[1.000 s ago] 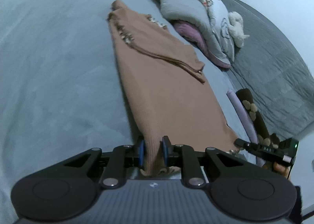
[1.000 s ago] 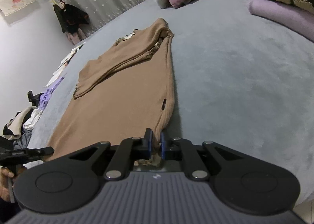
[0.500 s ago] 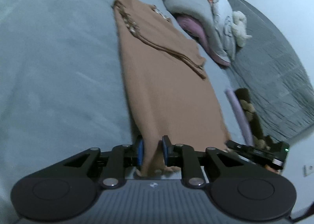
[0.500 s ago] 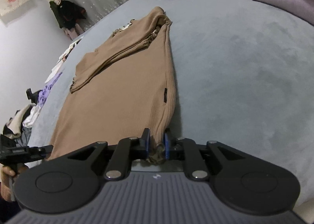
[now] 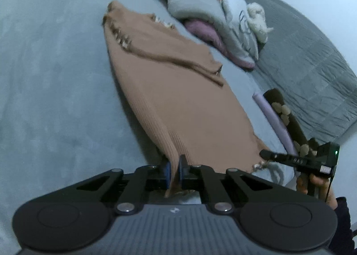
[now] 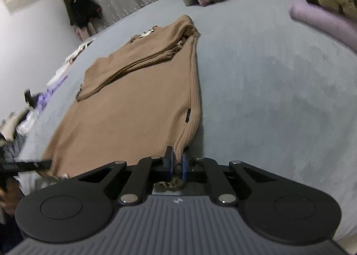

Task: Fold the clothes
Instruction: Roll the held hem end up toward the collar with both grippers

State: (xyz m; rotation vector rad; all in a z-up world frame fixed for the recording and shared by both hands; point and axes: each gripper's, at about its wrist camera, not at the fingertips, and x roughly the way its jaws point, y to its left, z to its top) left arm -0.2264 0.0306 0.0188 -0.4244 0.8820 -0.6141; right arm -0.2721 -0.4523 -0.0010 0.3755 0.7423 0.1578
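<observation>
Grey bed [image 5: 55, 76] fills both views, with a heap of bedding [image 5: 200, 9] at its far end and a quilt [image 5: 301, 65] off to one side. On the bed lies the brown top [image 5: 178, 103], stretched lengthwise away from me, its near hem at my grippers.

My left gripper [image 5: 174, 171] pinches one hem corner, its blue pads pressed together on the fabric. My right gripper [image 6: 177, 166] is clamped on the other corner in the same way; in the left view it shows off to the side, a hand [image 5: 316, 184] around its grip.

I judge the step to be carrying the hem up toward the collar to halve the top. To do it well I would lift both corners together and level, keep the hem taut between them so the middle does not sag, and lay it square to the shoulders before letting go.

It is a ribbed knit, long and narrow, the sides already folded in, a sleeve [image 6: 125, 72] lying slantwise across the upper half. Frilled trim shows at the collar and cuffs, and a small dark tag [image 6: 188, 118] sits on the side seam. It looks soft and limp, likely to slump if one corner trails
</observation>
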